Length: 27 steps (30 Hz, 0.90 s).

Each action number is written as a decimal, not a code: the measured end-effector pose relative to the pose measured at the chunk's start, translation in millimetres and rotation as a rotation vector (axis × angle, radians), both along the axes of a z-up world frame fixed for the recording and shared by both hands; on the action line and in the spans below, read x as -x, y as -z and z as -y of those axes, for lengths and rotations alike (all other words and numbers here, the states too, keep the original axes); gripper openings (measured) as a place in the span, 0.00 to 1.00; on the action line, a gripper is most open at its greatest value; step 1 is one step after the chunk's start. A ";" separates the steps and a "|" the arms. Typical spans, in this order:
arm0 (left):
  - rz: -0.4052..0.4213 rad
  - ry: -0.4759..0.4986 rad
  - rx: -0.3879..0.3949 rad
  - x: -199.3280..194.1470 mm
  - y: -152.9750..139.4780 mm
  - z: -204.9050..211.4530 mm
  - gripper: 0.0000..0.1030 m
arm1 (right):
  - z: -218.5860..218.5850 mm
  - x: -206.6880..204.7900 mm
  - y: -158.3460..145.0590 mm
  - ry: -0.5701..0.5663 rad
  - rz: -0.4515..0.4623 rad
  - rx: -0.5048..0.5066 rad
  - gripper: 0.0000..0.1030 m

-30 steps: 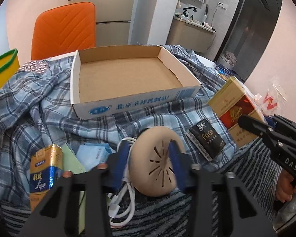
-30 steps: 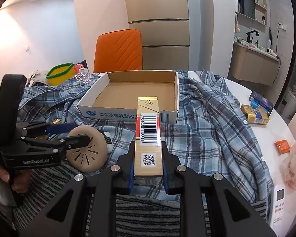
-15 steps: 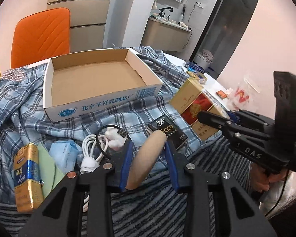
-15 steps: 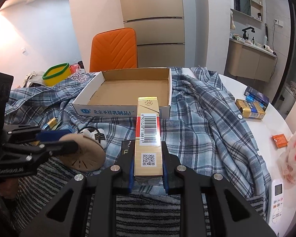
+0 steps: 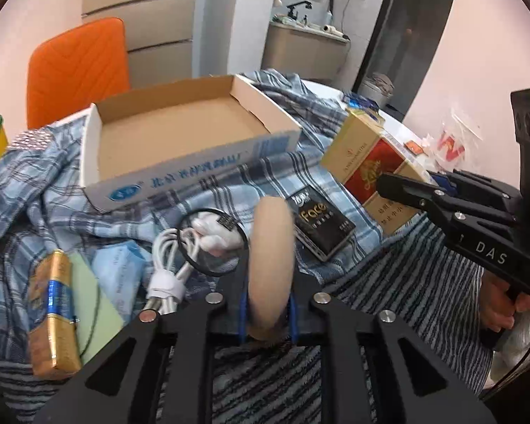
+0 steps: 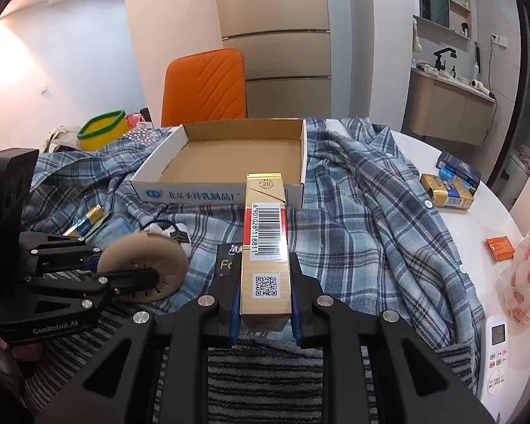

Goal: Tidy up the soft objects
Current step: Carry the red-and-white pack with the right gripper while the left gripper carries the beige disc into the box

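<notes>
Since a second ago, left tool [image 5: 267,312] has rolled its tan foam disc [image 5: 270,261] from face-on to edge-on, pinched above the white cable [image 5: 169,265], probably for sliding into the cardboard box [image 6: 229,152]. Right tool [image 6: 263,312] unchanged, clamped on cigarette carton [image 6: 265,243], aimed boxward.
</notes>
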State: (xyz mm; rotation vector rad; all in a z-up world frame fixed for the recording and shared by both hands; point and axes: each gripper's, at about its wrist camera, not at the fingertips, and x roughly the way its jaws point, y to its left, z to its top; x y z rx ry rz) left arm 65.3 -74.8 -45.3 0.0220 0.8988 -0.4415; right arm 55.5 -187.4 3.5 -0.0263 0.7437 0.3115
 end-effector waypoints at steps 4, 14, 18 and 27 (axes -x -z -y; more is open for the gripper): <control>0.052 -0.028 0.006 8.1 -15.9 -3.8 0.15 | 0.5 1.6 -4.0 0.003 0.018 -0.004 0.23; 0.309 -0.149 -0.056 23.1 -67.8 -8.4 0.14 | -5.4 1.6 -24.0 0.008 0.088 -0.007 0.23; 0.373 -0.190 -0.065 19.0 -84.9 -11.4 0.14 | -11.3 -0.3 -40.6 0.004 0.147 0.005 0.23; 0.443 -0.284 -0.082 -12.1 -121.4 -22.1 0.14 | -27.2 -23.5 -105.2 0.014 0.327 0.002 0.23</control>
